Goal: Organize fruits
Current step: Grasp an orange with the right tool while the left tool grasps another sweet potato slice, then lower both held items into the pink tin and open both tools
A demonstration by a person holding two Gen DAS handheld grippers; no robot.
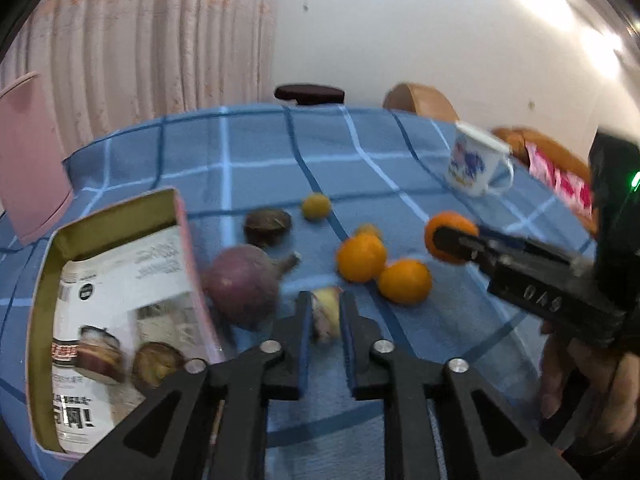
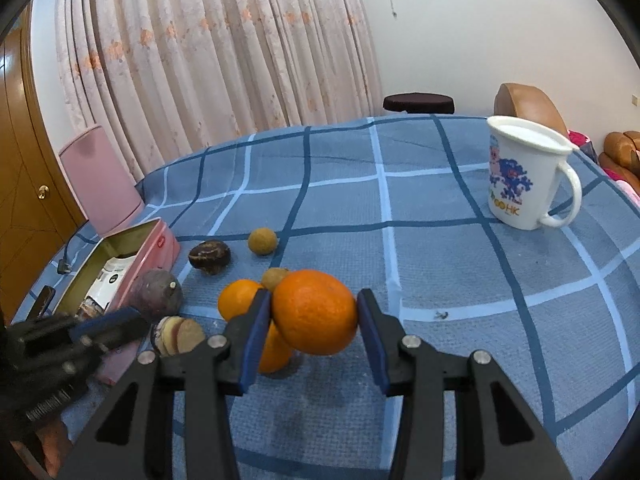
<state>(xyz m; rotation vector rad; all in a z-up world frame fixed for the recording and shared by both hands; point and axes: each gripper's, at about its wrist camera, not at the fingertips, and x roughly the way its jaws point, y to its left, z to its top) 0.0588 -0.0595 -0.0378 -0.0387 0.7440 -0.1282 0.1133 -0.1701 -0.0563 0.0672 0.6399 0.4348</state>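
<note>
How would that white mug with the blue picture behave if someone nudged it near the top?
The white mug stands upright on the checked tablecloth and narrows toward its base, so a high push might tip it. It looks stiff, likely plastic or enamel, hence probably light. The cloth could grip its base, so it may not slide.

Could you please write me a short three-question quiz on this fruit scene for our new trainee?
1. True or false: the right gripper holds an orange.
2. What does the left gripper grip: (a) mug, (b) sliced pale fruit, (c) purple fruit?
3. Fill in: the pink tin lies to the ___ of the fruits in the right wrist view.

Key: 1 true; 2 b; 3 left.
</note>
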